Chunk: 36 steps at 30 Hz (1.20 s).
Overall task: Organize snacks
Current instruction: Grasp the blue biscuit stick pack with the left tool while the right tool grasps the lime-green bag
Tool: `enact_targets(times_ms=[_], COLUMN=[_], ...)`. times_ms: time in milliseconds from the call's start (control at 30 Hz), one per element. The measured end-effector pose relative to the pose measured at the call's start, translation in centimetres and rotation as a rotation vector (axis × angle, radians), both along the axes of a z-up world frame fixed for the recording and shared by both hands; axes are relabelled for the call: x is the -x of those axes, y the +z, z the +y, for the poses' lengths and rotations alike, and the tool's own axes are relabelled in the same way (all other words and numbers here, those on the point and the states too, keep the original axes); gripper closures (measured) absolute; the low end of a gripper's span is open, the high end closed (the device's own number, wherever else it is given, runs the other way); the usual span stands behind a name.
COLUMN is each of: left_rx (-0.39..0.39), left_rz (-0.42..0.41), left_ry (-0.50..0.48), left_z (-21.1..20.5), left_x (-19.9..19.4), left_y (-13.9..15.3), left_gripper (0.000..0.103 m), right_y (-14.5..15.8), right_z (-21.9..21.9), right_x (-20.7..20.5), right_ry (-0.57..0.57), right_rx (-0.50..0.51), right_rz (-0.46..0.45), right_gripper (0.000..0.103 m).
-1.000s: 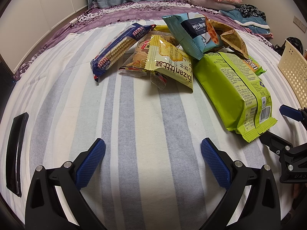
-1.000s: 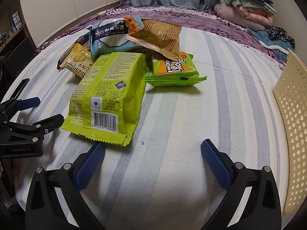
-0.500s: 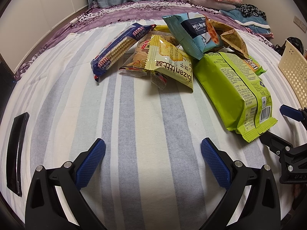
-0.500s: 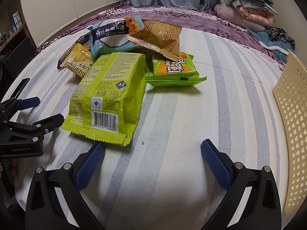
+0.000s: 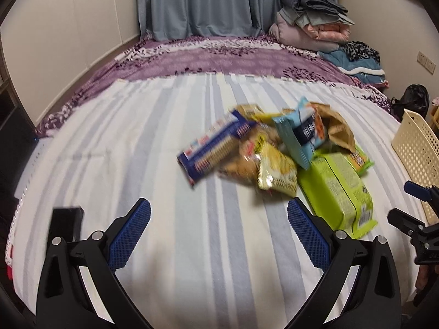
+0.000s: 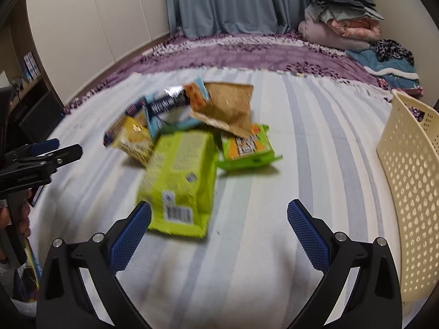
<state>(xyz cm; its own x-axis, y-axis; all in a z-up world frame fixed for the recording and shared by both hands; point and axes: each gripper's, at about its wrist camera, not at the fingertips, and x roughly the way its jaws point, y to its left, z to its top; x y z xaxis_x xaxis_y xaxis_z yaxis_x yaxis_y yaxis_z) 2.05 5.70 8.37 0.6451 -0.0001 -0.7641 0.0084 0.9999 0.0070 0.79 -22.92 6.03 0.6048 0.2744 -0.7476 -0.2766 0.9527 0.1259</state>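
Observation:
A pile of snack packs lies on the striped bed sheet (image 5: 137,142). It holds a large lime green pack (image 5: 338,192) (image 6: 182,175), a blue cracker sleeve (image 5: 212,149), a yellow chip bag (image 5: 275,171) (image 6: 134,139), a teal bag (image 5: 300,134), a brown bag (image 6: 227,108) and a small green-orange pack (image 6: 247,146). A cream perforated basket (image 6: 411,186) (image 5: 415,148) stands at the right. My left gripper (image 5: 218,234) is open and empty, short of the pile. My right gripper (image 6: 218,233) is open and empty, with its left finger by the lime pack's near edge. Both views are blurred.
A purple patterned blanket (image 5: 219,57) covers the far part of the bed. Folded bedding and clothes (image 5: 315,27) are stacked at the far right corner. Grey curtains (image 5: 197,2) hang behind. A dark flat object (image 5: 65,223) lies at the bed's left edge.
Both grippers have pulled back and tilted up, so the pile now looks farther away and more of the room shows. The snacks have not moved. Both grippers stay open.

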Motion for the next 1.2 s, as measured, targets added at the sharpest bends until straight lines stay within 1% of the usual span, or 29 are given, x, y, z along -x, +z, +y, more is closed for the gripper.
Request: enact_targets(times_ms=[133,300,400,533,567,633,700,800,867,933,1033,1200], left_rx=[-0.025,-0.026,0.010,0.080,0.081,0.091,0.099,0.097,0.105,0.116,0.106,0.127], left_rz=[0.007,0.049,0.073,0.099,0.101,0.102,0.106,0.107,0.117,0.125,0.122,0.123], left_ry=[-0.018,-0.045,-0.082,-0.175,-0.194,-0.242,-0.260,-0.284,-0.305,-0.322,-0.326,-0.344], left_z=[0.7,1.8,2.3,2.4,2.4,2.3,2.5,2.8,2.9,3.0,3.0,3.1], left_x=[-1.8,-3.9,-5.1,-7.2,-7.7,-8.8,-9.8,-11.1,-11.8,-12.3,-12.8,-13.5], left_y=[0.1,-1.4,-2.3,-3.6,-3.9,-4.2,-4.6,-5.1,-5.5,-6.0,-6.3,-6.6], left_gripper=[0.002,0.002,0.002,0.002,0.004,0.022,0.024,0.033,0.034,0.040,0.045,0.049], right_y=[0.1,-0.6,-1.2,-1.8,-2.0,-2.2,-2.5,-2.8,-3.0,-3.1,-3.3,-3.6], right_z=[1.5,2.8,3.2,3.8,3.9,4.1,4.2,4.3,4.5,4.7,5.2,6.1], right_x=[-1.1,-2.2,-2.9,-3.4,-3.5,-3.7,-3.8,-4.2,-4.4,-4.6,-4.9,-5.2], right_ry=[0.026,0.033,0.034,0.038,0.040,0.046,0.050,0.053,0.054,0.059,0.067,0.078], right_rx=[-0.010,-0.024,-0.043,-0.039,-0.038,-0.037,-0.035,-0.038,-0.039,-0.042,-0.038,-0.019], right_rz=[-0.004,0.021,0.047,0.064,0.068,0.075,0.081,0.089,0.092,0.097,0.100,0.107], right_gripper=[0.005,0.005,0.005,0.005,0.005,0.005,0.005,0.005,0.005,0.005,0.005,0.009])
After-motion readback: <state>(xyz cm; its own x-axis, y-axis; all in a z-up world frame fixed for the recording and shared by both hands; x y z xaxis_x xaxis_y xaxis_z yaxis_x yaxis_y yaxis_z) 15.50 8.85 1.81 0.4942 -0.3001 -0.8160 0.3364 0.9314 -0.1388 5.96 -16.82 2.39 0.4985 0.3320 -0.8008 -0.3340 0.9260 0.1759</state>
